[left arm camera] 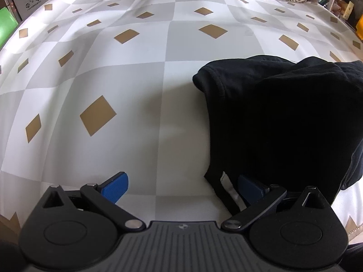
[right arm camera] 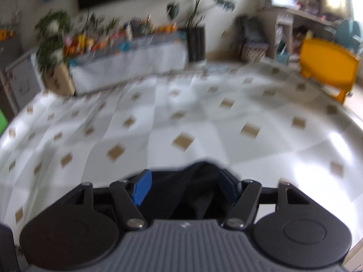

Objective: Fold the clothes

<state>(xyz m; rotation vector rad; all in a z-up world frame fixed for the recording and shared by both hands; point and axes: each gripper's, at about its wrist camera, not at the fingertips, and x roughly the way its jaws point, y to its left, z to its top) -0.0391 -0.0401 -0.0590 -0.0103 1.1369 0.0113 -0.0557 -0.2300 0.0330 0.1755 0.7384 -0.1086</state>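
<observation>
The black garment lies bunched on the checked surface, to the right of the left gripper, whose jaws stand spread and empty, 1 pad at the hem. The right gripper is spread too, cloth loose between its jaws. Soft, light and limp, it is best pinched at hem corners.

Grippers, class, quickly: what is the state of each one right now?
Left gripper: open, holding nothing; its right pad sits at the folded black cotton garment's edge.
Right gripper: open, black garment loose between its pads.
</observation>
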